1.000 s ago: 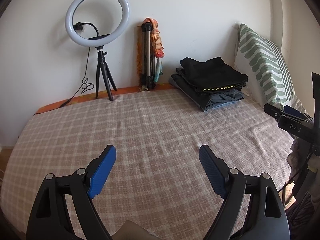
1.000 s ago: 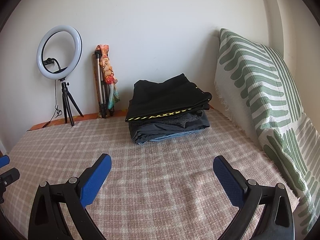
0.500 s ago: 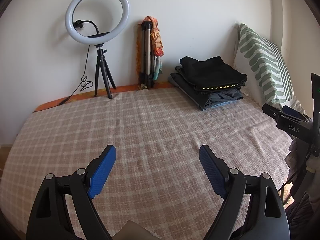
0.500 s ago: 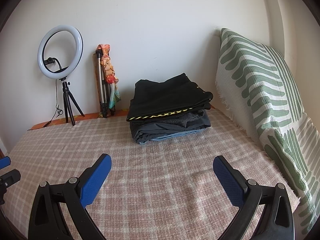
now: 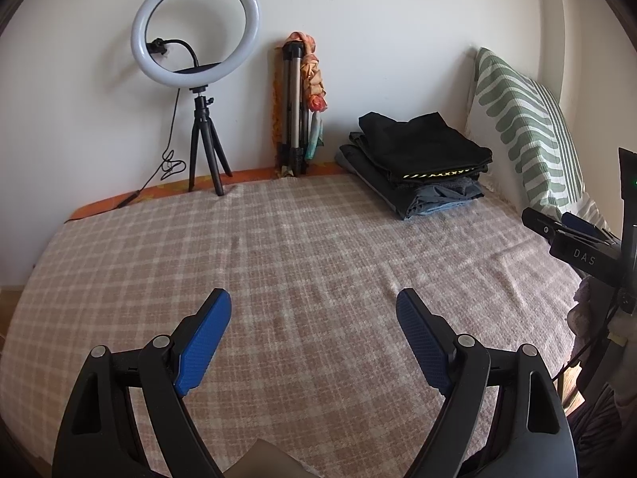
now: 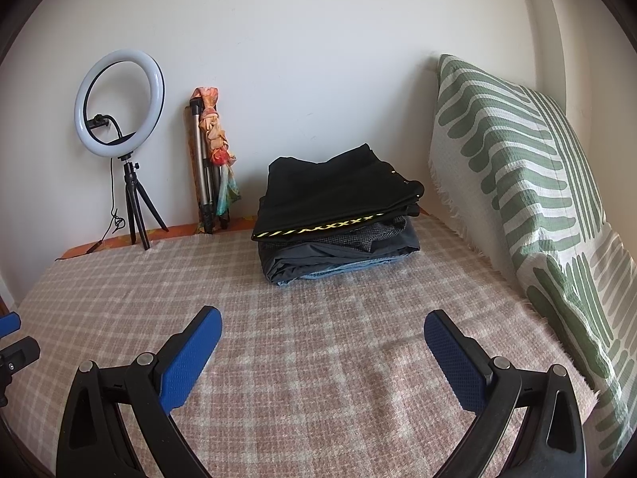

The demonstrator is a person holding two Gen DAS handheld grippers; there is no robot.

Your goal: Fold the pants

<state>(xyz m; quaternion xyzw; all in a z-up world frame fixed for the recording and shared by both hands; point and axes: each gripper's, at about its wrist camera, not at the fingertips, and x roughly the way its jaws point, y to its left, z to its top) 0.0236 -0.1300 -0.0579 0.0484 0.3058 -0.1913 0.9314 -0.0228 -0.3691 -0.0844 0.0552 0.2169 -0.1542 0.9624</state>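
A stack of folded pants (image 6: 338, 215), black on top over grey and blue ones, lies at the back of the bed; it also shows in the left wrist view (image 5: 422, 163) at the back right. My left gripper (image 5: 314, 314) is open and empty over the checked bedspread (image 5: 278, 259), well short of the stack. My right gripper (image 6: 322, 330) is open and empty, in front of the stack and apart from it. The right gripper's body shows at the right edge of the left wrist view (image 5: 577, 247).
A ring light on a small tripod (image 5: 199, 91) and a folded tripod with a scarf (image 5: 298, 103) stand against the back wall. A green-striped pillow (image 6: 537, 199) leans along the right side. Crumpled cloth (image 5: 597, 318) hangs off the bed's right edge.
Both views have shifted slightly, the scene sliding a little; the right gripper drew marginally nearer the stack. Both grippers stayed open and empty.
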